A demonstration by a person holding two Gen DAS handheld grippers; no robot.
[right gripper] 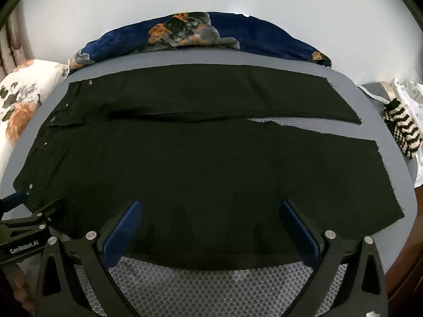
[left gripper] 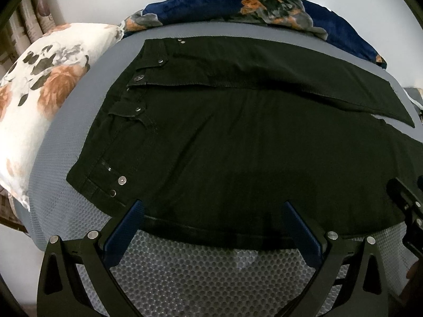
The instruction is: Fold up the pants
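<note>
Pants: black pants (right gripper: 185, 163) are lying spread flat on the grey mesh mattress pad (right gripper: 211, 285), waistband toward 9 o'clock, leg hems toward 3 o'clock; in the left wrist view the pants (left gripper: 224, 145) are filling the middle of the frame.
Legs: the two legs are lying side by side, the far one toward 12 o'clock, a narrow gap showing grey pad between them near the hems.
Waist: metal snaps (left gripper: 122, 180) are showing along the waistband edge at 9 o'clock.
Left gripper: the left gripper (left gripper: 211, 212) is hovering at 6 o'clock over the near edge of the pants, its blue-padded fingers (left gripper: 124, 235) standing spread wide and clasping nothing; whether the tips are touching the cloth cannot be told.
Right gripper: the right gripper (right gripper: 210, 211) is also sitting at 6 o'clock over the near hem edge, fingers (right gripper: 300, 231) spread wide, holding nothing.
Neighbour tool: the left gripper's body (right gripper: 23, 227) is showing at 8 o'clock in the right wrist view, just beside the waistband corner.
Surroundings: a floral pillow (left gripper: 39, 100) is lying at 9 o'clock; a navy floral blanket (right gripper: 201, 33) is bunching at 12 o'clock past the pad; a black-and-cream striped knit item (right gripper: 401, 129) is sitting at 3 o'clock, apart from the hems.
</note>
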